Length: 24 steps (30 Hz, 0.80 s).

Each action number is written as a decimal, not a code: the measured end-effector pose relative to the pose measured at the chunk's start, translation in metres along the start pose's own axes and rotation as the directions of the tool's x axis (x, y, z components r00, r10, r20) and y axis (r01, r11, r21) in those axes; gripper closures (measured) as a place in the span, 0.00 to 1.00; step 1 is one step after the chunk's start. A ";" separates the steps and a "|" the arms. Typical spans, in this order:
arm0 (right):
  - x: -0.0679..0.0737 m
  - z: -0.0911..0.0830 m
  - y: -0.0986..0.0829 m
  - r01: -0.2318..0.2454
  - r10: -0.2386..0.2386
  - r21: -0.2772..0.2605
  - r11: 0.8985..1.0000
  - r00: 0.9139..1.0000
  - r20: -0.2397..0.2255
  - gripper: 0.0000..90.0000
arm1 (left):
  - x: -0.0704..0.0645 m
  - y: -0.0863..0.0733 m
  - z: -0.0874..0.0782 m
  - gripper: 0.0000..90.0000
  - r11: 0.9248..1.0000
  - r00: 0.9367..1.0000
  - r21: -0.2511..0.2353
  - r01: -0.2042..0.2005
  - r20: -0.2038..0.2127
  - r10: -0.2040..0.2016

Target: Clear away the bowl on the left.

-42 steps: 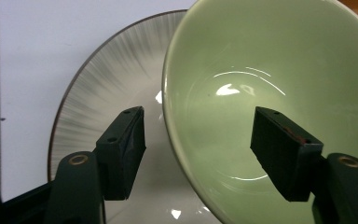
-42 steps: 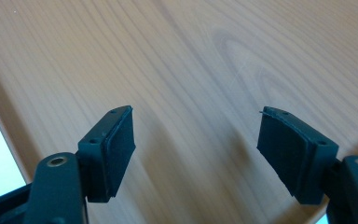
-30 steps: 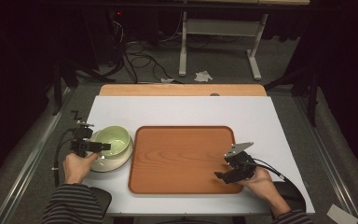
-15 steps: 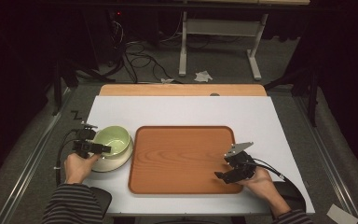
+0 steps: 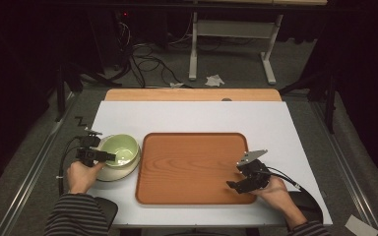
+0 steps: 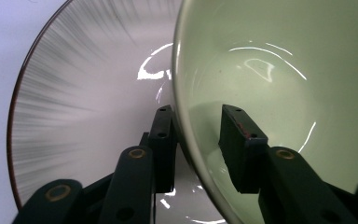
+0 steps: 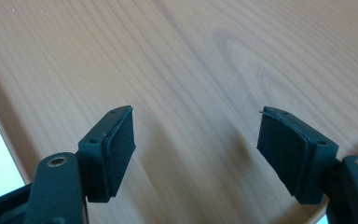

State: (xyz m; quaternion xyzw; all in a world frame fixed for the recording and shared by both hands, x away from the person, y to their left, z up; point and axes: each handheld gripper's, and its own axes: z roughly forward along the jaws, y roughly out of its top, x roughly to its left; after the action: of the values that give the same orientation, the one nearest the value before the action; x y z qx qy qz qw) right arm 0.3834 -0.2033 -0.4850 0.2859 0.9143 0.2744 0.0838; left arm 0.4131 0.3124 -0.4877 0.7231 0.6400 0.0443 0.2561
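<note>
On the white surface (image 5: pixel 197 115), the left hand-held gripper (image 6: pixel 196 140) has settled, jaws straddling the green bowl's (image 5: pixel 120 150) rim without pinching yet, ready to lift, while the right hand-held gripper (image 7: pixel 196 149) hangs wide open, empty, over the wooden tray (image 5: pixel 192 167).

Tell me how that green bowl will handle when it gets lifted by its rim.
The green bowl looks glazed and glossy, so it is probably slippery between the left gripper jaws. Held at one side of the rim, it may tilt. It looks ceramic, so likely stiff and breakable if it knocks the plate beneath.
</note>
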 end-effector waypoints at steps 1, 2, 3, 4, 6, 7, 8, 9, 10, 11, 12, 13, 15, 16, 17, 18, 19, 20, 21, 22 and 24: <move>0.000 0.000 0.000 0.002 -0.002 0.003 1.000 1.000 0.000 0.32 | 0.000 0.000 0.000 0.77 1.000 1.000 0.002 0.001 0.005 -0.001; 0.000 0.000 0.000 0.002 -0.002 0.003 1.000 1.000 0.000 0.32 | 0.000 0.000 0.000 0.77 1.000 1.000 0.001 0.004 0.007 -0.004; -0.001 0.000 0.000 -0.002 0.002 0.002 1.000 1.000 -0.002 0.32 | 0.000 0.000 0.000 0.77 1.000 1.000 0.001 0.007 0.008 -0.007; -0.001 0.000 0.000 -0.004 0.004 0.001 1.000 1.000 -0.002 0.32 | 0.001 0.001 0.000 0.79 1.000 1.000 0.001 0.010 0.010 -0.010; -0.001 0.000 0.000 -0.004 0.004 0.001 1.000 1.000 -0.002 0.32 | 0.001 0.001 -0.001 0.80 1.000 1.000 0.003 0.015 0.016 -0.015; -0.001 0.000 0.000 -0.001 0.001 0.000 1.000 1.000 -0.002 0.32 | 0.001 0.001 -0.001 0.82 1.000 1.000 0.002 0.016 0.019 -0.016; -0.001 0.000 0.000 0.004 -0.004 0.001 1.000 1.000 -0.001 0.32 | 0.001 0.001 -0.001 0.83 1.000 1.000 0.001 0.017 0.022 -0.017; 0.000 0.000 0.000 0.005 -0.005 0.003 1.000 1.000 0.000 0.32 | 0.001 0.001 -0.002 0.85 1.000 1.000 0.000 0.018 0.025 -0.018; 0.000 0.000 0.000 0.002 -0.002 -0.001 1.000 1.000 -0.002 0.32 | 0.002 0.001 -0.002 0.87 1.000 0.999 -0.005 0.021 0.029 -0.021; 0.000 0.000 0.000 0.002 -0.002 -0.001 1.000 1.000 -0.002 0.32 | 0.002 0.001 -0.003 0.87 1.000 0.999 -0.005 0.022 0.030 -0.022; -0.001 0.000 0.000 0.003 -0.003 0.001 1.000 1.000 -0.002 0.32 | 0.002 0.001 -0.003 0.88 1.000 0.999 -0.006 0.025 0.036 -0.024; -0.001 0.000 0.000 0.003 -0.003 0.001 1.000 1.000 -0.002 0.32 | 0.002 0.001 -0.003 0.89 1.000 0.999 -0.009 0.027 0.037 -0.027; -0.001 0.000 0.000 -0.001 0.001 0.002 1.000 1.000 -0.003 0.32 | 0.003 0.001 -0.004 0.90 0.999 0.998 -0.011 0.032 0.047 -0.032; -0.001 0.000 0.000 -0.002 0.002 0.001 1.000 1.000 -0.003 0.32 | 0.003 0.001 -0.004 0.90 0.999 0.999 -0.015 0.030 0.045 -0.029; -0.001 0.000 0.000 0.000 0.000 0.002 1.000 1.000 -0.003 0.32 | 0.003 0.001 -0.005 0.91 0.999 0.999 -0.022 0.029 0.046 -0.028; -0.001 0.000 0.000 0.004 -0.004 0.001 1.000 1.000 -0.002 0.32 | 0.002 0.001 -0.006 0.92 0.999 0.999 -0.028 0.027 0.045 -0.026; 0.000 0.000 0.000 0.004 -0.004 0.000 1.000 1.000 -0.003 0.32 | 0.002 0.001 -0.007 0.93 0.999 0.999 -0.035 0.025 0.040 -0.024; 0.000 0.000 0.000 0.002 -0.002 -0.001 1.000 1.000 -0.001 0.32 | 0.001 0.001 -0.009 0.93 0.999 0.999 -0.045 0.018 0.036 -0.017; 0.000 0.000 0.000 0.000 0.000 0.001 1.000 1.000 -0.002 0.32 | 0.001 0.001 -0.010 0.93 0.999 0.999 -0.045 0.014 0.029 -0.012; 0.000 0.000 0.000 0.001 -0.001 0.001 1.000 1.000 -0.003 0.32 | 0.000 0.001 -0.010 0.93 0.999 1.000 -0.048 0.011 0.028 -0.010; -0.001 0.000 0.000 0.006 -0.006 0.001 1.000 1.000 -0.003 0.32 | 0.001 0.002 -0.010 0.94 0.999 0.999 -0.051 0.009 0.031 -0.008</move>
State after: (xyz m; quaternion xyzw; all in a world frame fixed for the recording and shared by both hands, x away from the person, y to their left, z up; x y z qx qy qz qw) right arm 0.3839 -0.2037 -0.4849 0.2827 0.9154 0.2743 0.0832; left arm 0.4110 0.3160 -0.4788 0.7142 0.6376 0.0486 0.2846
